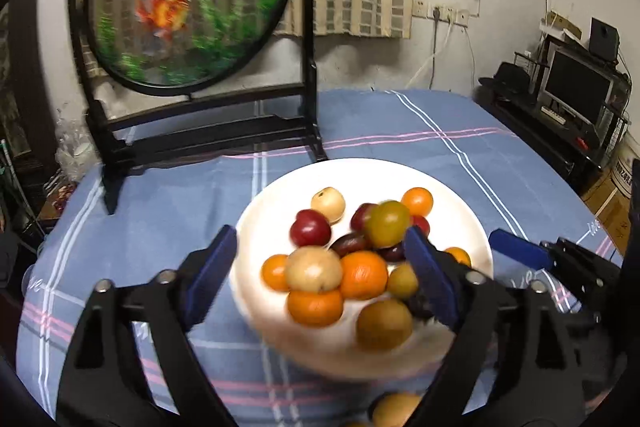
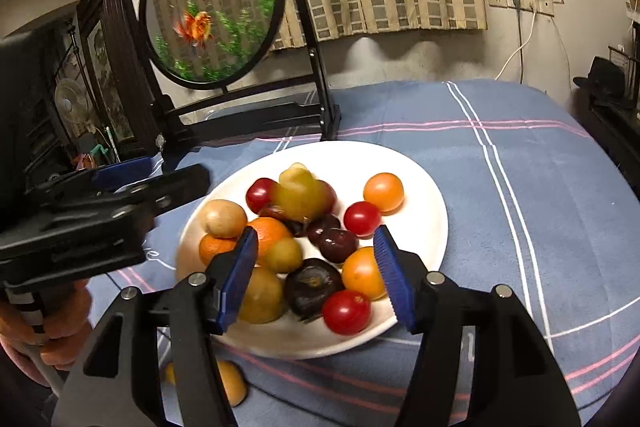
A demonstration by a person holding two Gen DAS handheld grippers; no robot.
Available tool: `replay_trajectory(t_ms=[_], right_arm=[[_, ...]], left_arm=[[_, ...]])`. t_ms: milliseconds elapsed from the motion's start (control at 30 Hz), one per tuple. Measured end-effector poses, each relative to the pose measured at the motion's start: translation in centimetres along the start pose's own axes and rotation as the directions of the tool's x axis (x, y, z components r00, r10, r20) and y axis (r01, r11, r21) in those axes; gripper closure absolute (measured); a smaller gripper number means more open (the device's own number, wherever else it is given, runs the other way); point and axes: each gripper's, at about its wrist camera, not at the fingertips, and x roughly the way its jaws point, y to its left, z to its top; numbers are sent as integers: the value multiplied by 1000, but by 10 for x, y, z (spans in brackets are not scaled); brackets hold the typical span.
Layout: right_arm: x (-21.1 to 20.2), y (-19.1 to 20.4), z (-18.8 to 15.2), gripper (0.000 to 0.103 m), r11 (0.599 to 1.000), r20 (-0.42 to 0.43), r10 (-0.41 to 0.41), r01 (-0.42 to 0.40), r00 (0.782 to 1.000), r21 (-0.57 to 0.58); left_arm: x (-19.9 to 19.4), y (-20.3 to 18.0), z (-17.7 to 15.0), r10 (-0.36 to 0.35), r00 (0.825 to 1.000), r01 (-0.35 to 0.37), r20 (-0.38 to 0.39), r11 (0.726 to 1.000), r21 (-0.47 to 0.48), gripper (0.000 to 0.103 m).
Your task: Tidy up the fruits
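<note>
The white plate (image 2: 424, 187) sits on the blue plaid tablecloth (image 2: 520, 187), in front of the round goldfish screen (image 2: 212, 7). It holds a mixed pile: oranges (image 2: 383, 191), red cherry tomatoes (image 2: 347, 311), dark plums (image 2: 314, 291), and yellow-green and tan fruits. One orange-yellow fruit (image 2: 232, 383) lies off the plate, on the cloth at its near edge.

The right gripper (image 2: 316, 279) hovers over the near half of the plate, jaws spread wide, holding nothing. The left gripper (image 1: 320, 267) also stands open and empty above the pile.

Recommended procedure: select one exposed fruit at the pile's edge. Lower the jaws to either side of it. Close gently; the round, smooth skins will likely roll or slip. Avoid nudging neighbouring fruit off the rim.
</note>
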Motion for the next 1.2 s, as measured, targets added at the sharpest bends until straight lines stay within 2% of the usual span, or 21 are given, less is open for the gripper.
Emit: replay_trajectory(t_ms=[100, 233, 400, 467, 500, 633, 733, 867, 1000, 1200], right_arm=[[-13, 13, -5, 42, 1000, -9, 11, -11, 1000, -18], [-23, 38, -25, 42, 998, -92, 22, -27, 996, -56], [-27, 64, -58, 42, 991, -162, 13, -34, 987, -126], [-22, 70, -67, 42, 984, -196, -11, -24, 981, -175], [-19, 71, -70, 42, 982, -207, -16, -24, 978, -190], [-10, 69, -77, 43, 981, -263, -4, -48, 965, -190], [-6, 73, -82, 43, 977, -285, -2, -59, 959, -204], [-1, 77, -85, 44, 972, -301, -14, -58, 953, -228], [4, 76, -85, 55, 971, -305, -25, -49, 952, -234], [13, 81, -83, 56, 968, -305, -29, -50, 952, -247]], left_arm=[[-28, 8, -14, 57, 998, -57, 22, 998, -3, 4], [-58, 23, -48, 65, 998, -66, -13, 997, -40, 3], [-70, 40, -92, 46, 999, -47, -16, 991, -129, 3], [-67, 49, -103, 94, 995, -97, -27, 984, -152, 3], [-64, 53, -103, 115, 992, -122, -50, 980, -155, 3], [-68, 84, -105, 88, 994, -103, -63, 945, -310, 3], [-70, 94, -107, 73, 994, -96, -78, 929, -358, 3], [-67, 89, -107, 91, 992, -117, -92, 933, -339, 3], [-70, 84, -107, 100, 992, -120, -79, 944, -309, 3], [-68, 80, -107, 95, 992, -115, -80, 948, -298, 3]])
